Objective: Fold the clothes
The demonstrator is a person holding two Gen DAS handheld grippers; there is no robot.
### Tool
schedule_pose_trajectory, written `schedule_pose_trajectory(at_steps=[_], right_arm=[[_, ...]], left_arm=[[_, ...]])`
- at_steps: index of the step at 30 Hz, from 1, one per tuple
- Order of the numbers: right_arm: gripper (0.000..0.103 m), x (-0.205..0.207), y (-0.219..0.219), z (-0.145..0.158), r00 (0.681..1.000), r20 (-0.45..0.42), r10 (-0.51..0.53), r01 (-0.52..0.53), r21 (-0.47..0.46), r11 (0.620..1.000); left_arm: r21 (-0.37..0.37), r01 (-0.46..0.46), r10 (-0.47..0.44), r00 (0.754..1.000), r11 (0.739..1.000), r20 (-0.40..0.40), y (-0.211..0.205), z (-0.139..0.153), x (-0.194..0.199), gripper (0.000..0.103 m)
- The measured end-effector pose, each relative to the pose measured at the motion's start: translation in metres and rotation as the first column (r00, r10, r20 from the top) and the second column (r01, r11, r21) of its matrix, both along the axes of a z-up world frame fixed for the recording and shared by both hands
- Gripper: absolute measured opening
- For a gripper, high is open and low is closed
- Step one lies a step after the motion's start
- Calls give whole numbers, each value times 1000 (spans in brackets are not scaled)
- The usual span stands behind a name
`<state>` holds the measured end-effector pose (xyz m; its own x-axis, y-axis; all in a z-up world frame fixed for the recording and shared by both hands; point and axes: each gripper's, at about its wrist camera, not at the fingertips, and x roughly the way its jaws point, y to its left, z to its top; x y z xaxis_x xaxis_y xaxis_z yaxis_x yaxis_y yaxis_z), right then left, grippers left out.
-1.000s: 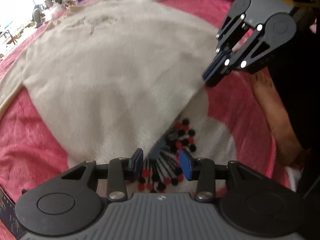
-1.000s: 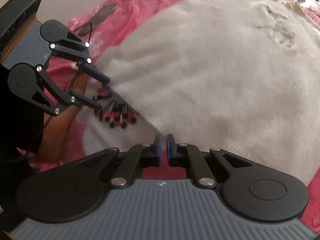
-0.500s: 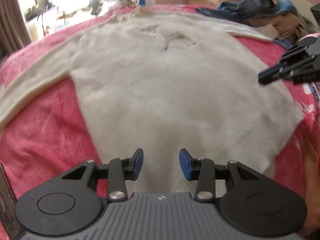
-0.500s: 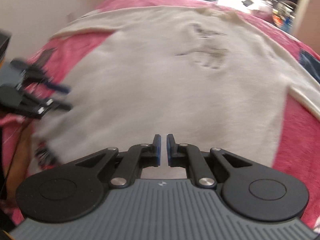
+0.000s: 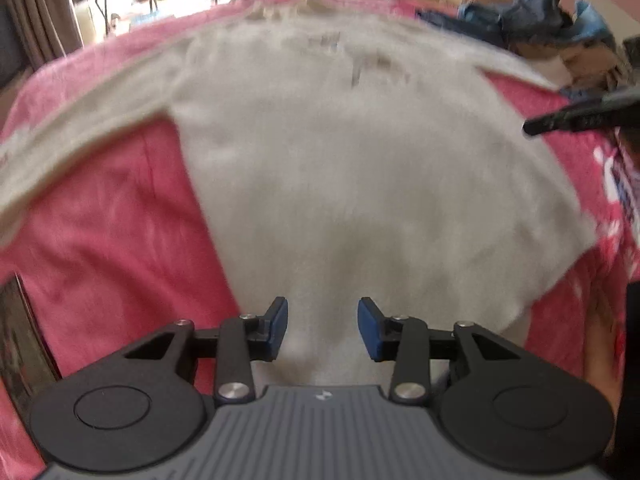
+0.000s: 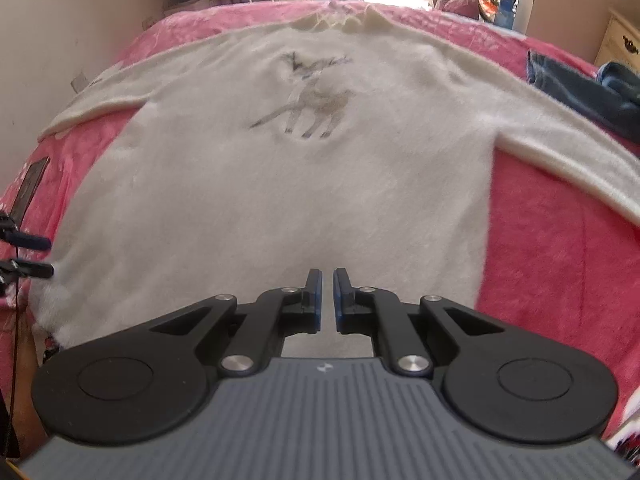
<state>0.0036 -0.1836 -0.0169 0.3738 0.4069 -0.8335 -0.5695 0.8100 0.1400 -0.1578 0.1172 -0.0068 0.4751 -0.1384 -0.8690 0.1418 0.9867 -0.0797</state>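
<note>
A white fuzzy sweater [image 5: 360,180] [image 6: 280,200] lies flat on a pink blanket [image 5: 100,240] [image 6: 560,260], deer motif [image 6: 316,96] up and both sleeves spread out. My left gripper [image 5: 322,320] hangs open over the hem with nothing between its fingers; its fingertips [image 6: 38,269] show at the left edge of the right wrist view. My right gripper [image 6: 327,280] is shut just above the hem and holds nothing. Its tip [image 5: 560,122] pokes in from the right in the blurred left wrist view.
A heap of blue clothes [image 5: 540,12] [image 6: 592,96] lies at the far right of the bed. A flat dark object [image 6: 30,184] rests on the blanket near the left wall. A wooden dresser [image 6: 620,40] stands beyond the bed.
Both grippers have pulled back and apart from the hem corner, so each view now takes in the whole sweater. Left stays open, right stays shut.
</note>
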Motion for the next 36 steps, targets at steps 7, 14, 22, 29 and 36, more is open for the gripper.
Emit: schedule_pose_trajectory(at_steps=[7, 14, 22, 29, 36], right_arm=[[6, 51, 12, -1, 999, -7, -51, 51, 8, 999], [6, 106, 18, -25, 977, -65, -205, 207, 32, 978], [6, 127, 22, -49, 971, -70, -230, 232, 28, 972], [7, 96, -2, -50, 961, -131, -242, 248, 32, 968], [7, 12, -38, -38, 932, -295, -211, 206, -48, 977]], left_arm=[[44, -15, 14, 999, 999, 41, -5, 5, 91, 41], [55, -176, 173, 984, 983, 53, 13, -34, 147, 41], [52, -227, 222, 970, 972, 96, 33, -48, 164, 43], [33, -256, 254, 965, 966, 60, 27, -45, 132, 43], [70, -30, 36, 996, 997, -84, -18, -36, 36, 46]])
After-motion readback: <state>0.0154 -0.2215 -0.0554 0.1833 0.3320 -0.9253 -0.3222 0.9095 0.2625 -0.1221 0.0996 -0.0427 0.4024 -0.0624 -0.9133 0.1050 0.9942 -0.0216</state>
